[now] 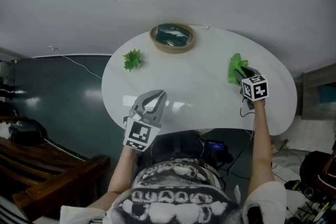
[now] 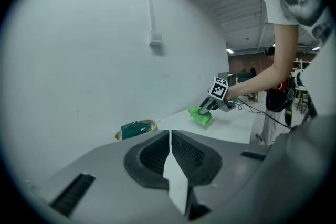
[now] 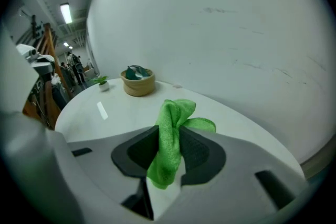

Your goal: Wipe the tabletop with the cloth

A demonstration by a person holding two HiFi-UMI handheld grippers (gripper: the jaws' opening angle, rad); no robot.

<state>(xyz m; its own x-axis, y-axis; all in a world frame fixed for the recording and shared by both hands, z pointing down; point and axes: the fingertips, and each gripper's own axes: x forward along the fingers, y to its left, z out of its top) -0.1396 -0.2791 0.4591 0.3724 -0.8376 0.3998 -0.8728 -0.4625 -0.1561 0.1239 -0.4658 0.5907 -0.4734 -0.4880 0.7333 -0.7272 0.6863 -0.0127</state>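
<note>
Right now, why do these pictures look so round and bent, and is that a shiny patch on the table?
Head view: the wide lens bows the table; pale glare lies beside the left gripper. Left gripper view: a fisheye circle with black corners. Right gripper view: same circle, a lamp's reflection streaks the table, and the cloth in the right gripper looms large.

The right tool (image 1: 242,75) hides part of the cloth (image 1: 235,65), and the bowl (image 1: 172,50) holds something teal, perhaps fabric.
</note>
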